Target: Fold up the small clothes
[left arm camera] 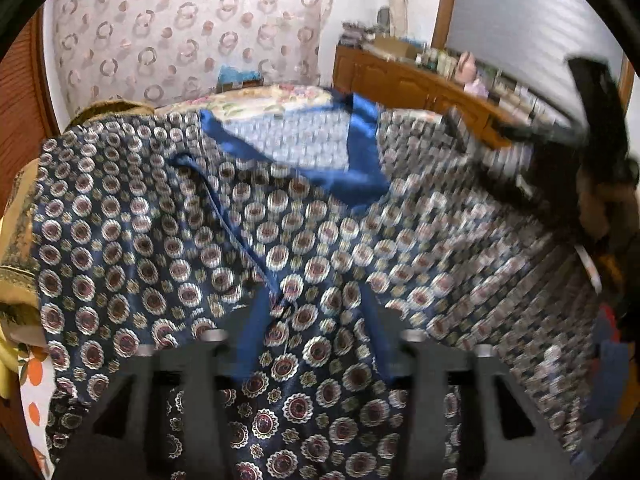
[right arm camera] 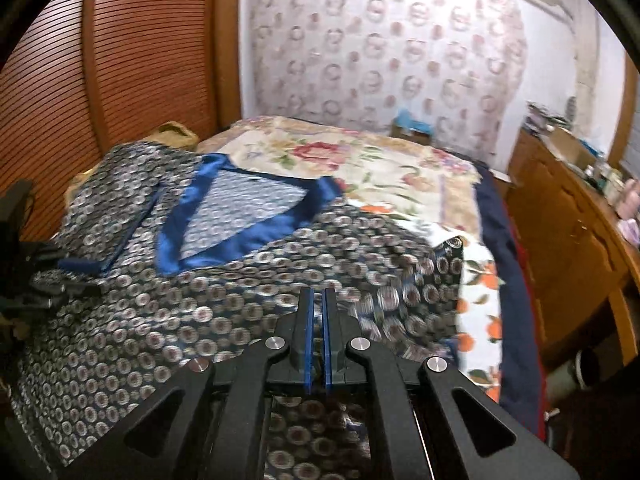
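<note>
1. A dark blue satin garment (left arm camera: pixel 180 220) printed with round medallions lies spread on a bed (right arm camera: pixel 360 160) that has a floral cover. It fills most of the left wrist view, and in the right wrist view it runs from 9 o'clock down to 6 o'clock.
2. Its plain blue collar band (left arm camera: pixel 360 128) forms an open V toward 12 o'clock in the left wrist view, with the paler inside of the cloth showing within the V.
3. The left tool (left arm camera: pixel 312 320) sits at 6 o'clock in its own view. Its fingers stand apart, and the garment's fabric lies flat between and around them. No pinch on the cloth shows.
4. The right tool (right arm camera: pixel 319 296) sits at 6 o'clock in its own view. Its blue pads (right arm camera: pixel 307 340) are drawn almost together with only a thin slit between them, closed on the garment's edge.
5. In the left wrist view the right tool (left arm camera: pixel 516 132) appears blurred at 2 o'clock, and the garment's side rises from the bed up to it.
6. A slatted wooden door (right arm camera: pixel 120 60) stands at 10 o'clock in the right wrist view, a ring-patterned curtain (right arm camera: pixel 380 60) at 12 o'clock, and a cluttered wooden dresser (right arm camera: pixel 560 240) at 3 o'clock.
</note>
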The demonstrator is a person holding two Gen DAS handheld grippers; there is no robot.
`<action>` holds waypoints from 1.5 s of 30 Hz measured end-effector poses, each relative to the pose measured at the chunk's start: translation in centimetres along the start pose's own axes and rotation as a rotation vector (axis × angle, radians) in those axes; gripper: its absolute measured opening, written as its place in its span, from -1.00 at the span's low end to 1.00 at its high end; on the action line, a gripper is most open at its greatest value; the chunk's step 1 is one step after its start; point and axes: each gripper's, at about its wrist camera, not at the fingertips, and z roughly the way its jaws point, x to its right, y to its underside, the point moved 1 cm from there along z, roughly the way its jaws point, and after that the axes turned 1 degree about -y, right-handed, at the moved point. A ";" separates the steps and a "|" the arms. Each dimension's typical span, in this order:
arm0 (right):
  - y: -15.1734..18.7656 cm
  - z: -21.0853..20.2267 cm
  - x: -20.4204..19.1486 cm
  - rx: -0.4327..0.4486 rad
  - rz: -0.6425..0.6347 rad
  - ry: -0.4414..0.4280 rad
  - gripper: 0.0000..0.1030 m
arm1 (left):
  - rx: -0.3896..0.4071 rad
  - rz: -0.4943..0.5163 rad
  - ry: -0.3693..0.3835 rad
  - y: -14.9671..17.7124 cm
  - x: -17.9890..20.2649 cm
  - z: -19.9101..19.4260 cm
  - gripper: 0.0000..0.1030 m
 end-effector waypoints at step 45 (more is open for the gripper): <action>-6.3 3.0 1.8 0.016 0.076 -0.089 -0.78 | 0.161 0.013 -0.070 -0.5 0.8 -6.6 1.00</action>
